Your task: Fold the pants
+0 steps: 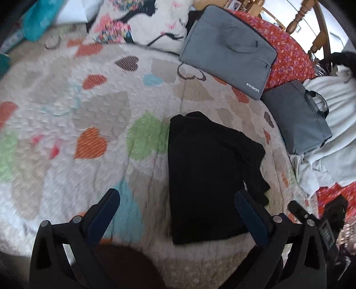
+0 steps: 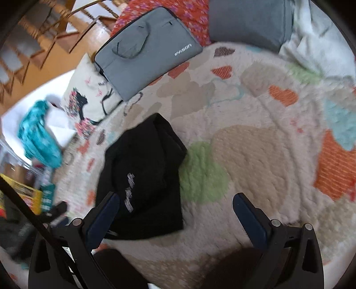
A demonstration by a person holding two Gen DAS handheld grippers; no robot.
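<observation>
The black pants lie folded into a compact rectangle on the heart-patterned quilt. In the right wrist view the pants show white lettering on the top layer. My left gripper is open and empty, hovering above the near edge of the pants. My right gripper is open and empty, with its left finger over the pants' near corner. Neither gripper touches the cloth.
A grey laptop bag and a second grey bag lie at the far side, beside a pale blanket. A printed pillow and teal cloth sit at the back. A red floral cover borders the quilt.
</observation>
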